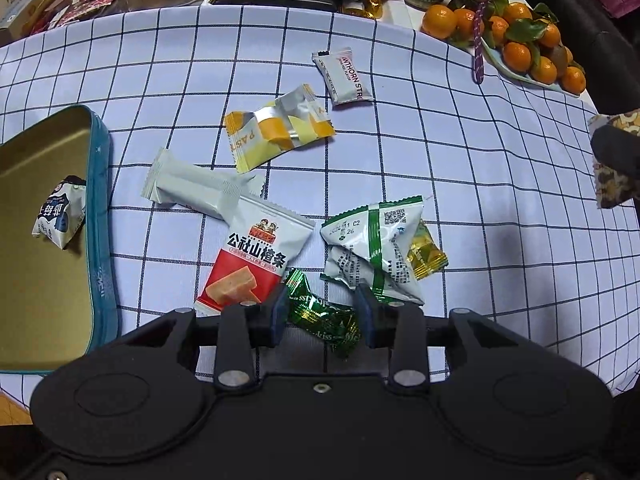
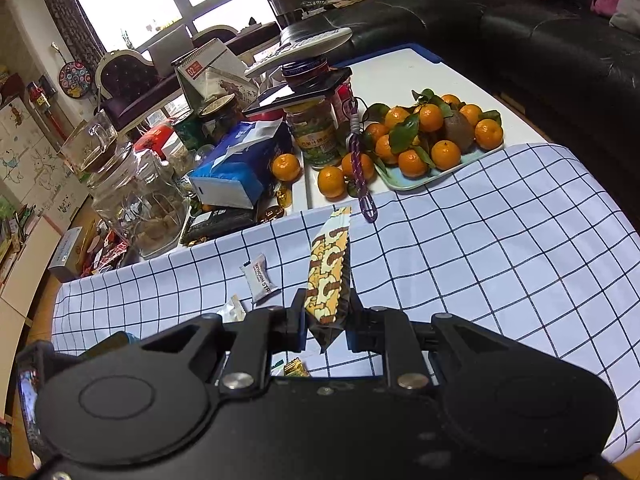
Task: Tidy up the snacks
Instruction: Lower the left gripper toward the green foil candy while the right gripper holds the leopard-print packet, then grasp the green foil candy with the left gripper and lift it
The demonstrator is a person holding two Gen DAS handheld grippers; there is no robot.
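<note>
The green foil candy (image 1: 326, 320) sits low in the middle of the left wrist view, right between the fingers of the left gripper (image 1: 322, 314). It's a twist-wrapped thing, so I'd guess nearly weightless, crinkly and a bit slick, with a hard lump in the middle. I'd pinch across that fat middle, not the twisted tails, since those would likely just fold and slip out. The jaws stand fairly wide on either side of it and the pads don't look like they're pressing on it yet, so nothing is held there.

Just around it: the red and white hawthorn pack (image 1: 256, 256) to its left, and the green and white pouch (image 1: 374, 248) to its upper right, both close enough to get nudged. The tin (image 1: 100, 216) is at the left edge of the frame, open, with one blue and white snack (image 1: 60, 212) already inside, so that's probably where everything goes.

The left gripper points steeply down at the checked tablecloth (image 1: 480, 200), nearly over the candy.

In the right wrist view, the right gripper (image 2: 326, 320) is clamped tight on the lower end of a brown and yellow patterned bar (image 2: 328, 268), in the middle of the frame. The bar sticks up and away from the jaws, clear of the cloth. It looks flat, light and fairly stiff. That gripper angles down more gently, toward the plate of tangerines (image 2: 440, 148) at the upper right.
</note>
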